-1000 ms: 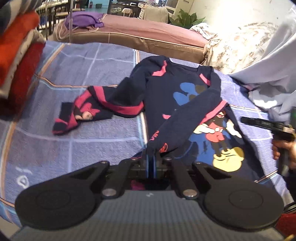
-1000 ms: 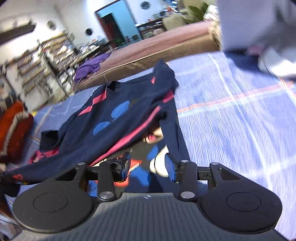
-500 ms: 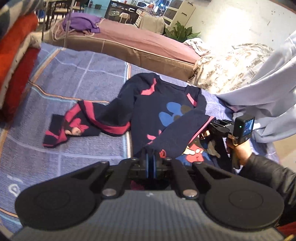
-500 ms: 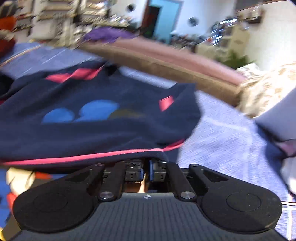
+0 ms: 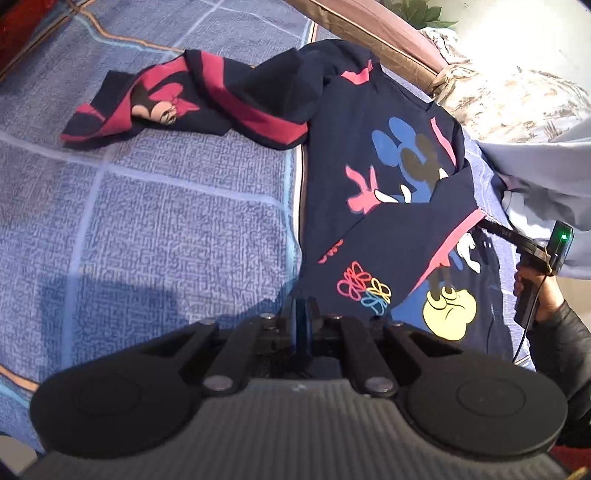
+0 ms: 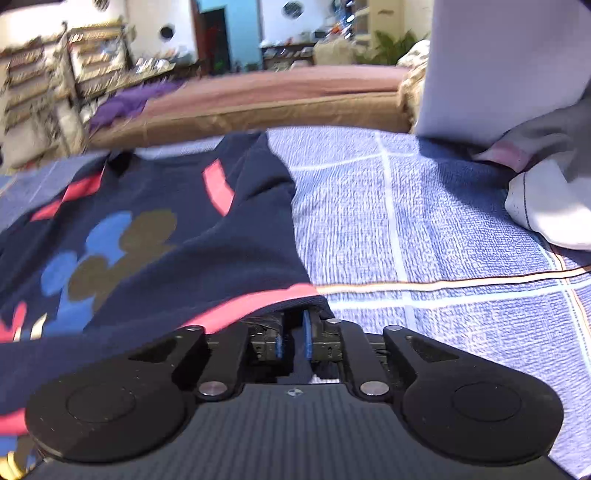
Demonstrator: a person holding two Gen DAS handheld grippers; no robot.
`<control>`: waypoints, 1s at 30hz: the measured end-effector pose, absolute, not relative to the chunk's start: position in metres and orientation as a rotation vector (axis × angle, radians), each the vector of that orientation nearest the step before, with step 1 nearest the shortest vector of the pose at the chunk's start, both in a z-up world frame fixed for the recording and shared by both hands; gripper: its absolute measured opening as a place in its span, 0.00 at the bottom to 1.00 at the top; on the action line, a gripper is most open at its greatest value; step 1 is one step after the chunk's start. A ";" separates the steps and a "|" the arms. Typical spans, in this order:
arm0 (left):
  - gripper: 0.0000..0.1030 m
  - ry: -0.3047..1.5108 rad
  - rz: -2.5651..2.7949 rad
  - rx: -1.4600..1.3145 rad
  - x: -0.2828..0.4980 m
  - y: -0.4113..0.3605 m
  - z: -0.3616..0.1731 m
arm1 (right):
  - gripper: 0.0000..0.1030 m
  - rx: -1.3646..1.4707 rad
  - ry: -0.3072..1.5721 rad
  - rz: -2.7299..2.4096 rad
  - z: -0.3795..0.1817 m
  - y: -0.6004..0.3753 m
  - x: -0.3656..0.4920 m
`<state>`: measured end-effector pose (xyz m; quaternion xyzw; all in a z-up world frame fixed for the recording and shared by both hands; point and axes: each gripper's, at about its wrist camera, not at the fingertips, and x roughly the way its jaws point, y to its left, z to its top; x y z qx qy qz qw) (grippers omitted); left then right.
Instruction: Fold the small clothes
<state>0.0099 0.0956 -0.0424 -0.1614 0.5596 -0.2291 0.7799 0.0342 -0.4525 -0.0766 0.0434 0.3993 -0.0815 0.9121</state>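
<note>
A small navy sweatshirt (image 5: 388,177) with pink stripes and cartoon mouse prints lies on the blue checked bed cover (image 5: 155,229). Its left sleeve (image 5: 192,99) sprawls out to the left. My left gripper (image 5: 303,317) is shut on the sweatshirt's near hem. My right gripper (image 6: 293,334) is shut on the pink-edged cuff of the right sleeve (image 6: 258,299), which is drawn across the body. It also shows in the left wrist view (image 5: 491,230) at the sleeve's end. The sweatshirt fills the left of the right wrist view (image 6: 140,236).
A brown mattress edge (image 6: 258,107) runs along the back. A pale grey and white cloth pile (image 6: 535,184) sits at the right. A floral cushion (image 5: 517,103) lies at the far right. Red folded fabric (image 5: 18,33) sits at the far left.
Both grippers have carried the sweatshirt's hem and right sleeve nearer and lower over the body. The right gripper, open a second ago, is now shut on the cuff.
</note>
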 end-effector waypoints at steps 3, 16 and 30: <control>0.07 1.184 -0.482 -0.319 0.008 0.096 -0.037 | 0.34 0.171 0.829 -0.188 -0.053 -0.455 0.023; 0.25 1.179 -0.651 -0.188 0.011 0.024 -0.035 | 0.55 0.010 0.847 -0.208 -0.055 -0.417 0.165; 0.25 1.207 -0.641 -0.161 0.009 0.023 -0.053 | 0.00 0.268 0.775 -0.364 -0.052 -0.492 0.219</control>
